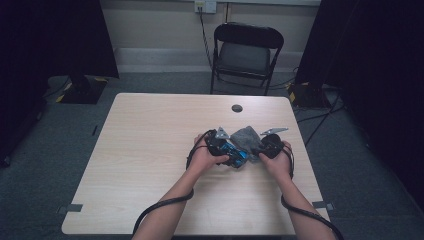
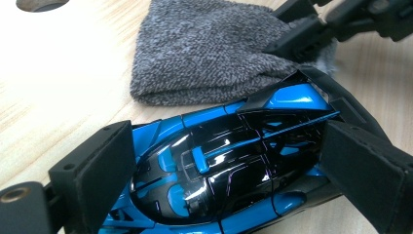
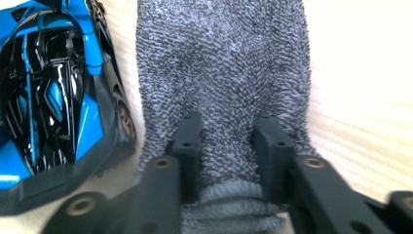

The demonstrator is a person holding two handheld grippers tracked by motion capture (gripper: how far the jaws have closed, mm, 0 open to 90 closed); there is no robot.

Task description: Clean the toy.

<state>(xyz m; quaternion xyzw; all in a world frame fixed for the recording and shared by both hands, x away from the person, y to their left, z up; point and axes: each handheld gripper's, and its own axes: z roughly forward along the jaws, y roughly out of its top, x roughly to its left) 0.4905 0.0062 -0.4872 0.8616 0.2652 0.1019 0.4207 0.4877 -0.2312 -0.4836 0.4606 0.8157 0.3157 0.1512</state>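
— Item one: black jaws of the left gripper [image 2: 219, 170], pressed against both flanks of a blue-and-black toy car [image 2: 229, 161]; car sits on the table [image 1: 150, 150], near its 3 o'clock edge.

— And item two?

— Grey terry cloth [image 3: 224, 73], bunched between the pads of the right gripper [image 3: 229, 146], pinched tight (folds gather at the jaw roots). Cloth lies at the car's 1 o'clock, touching its rear.

— Progress?

— Both things secured; wiping looks barely begun. Cloth still beside the bodywork, not on it. Roof and sides left to do.
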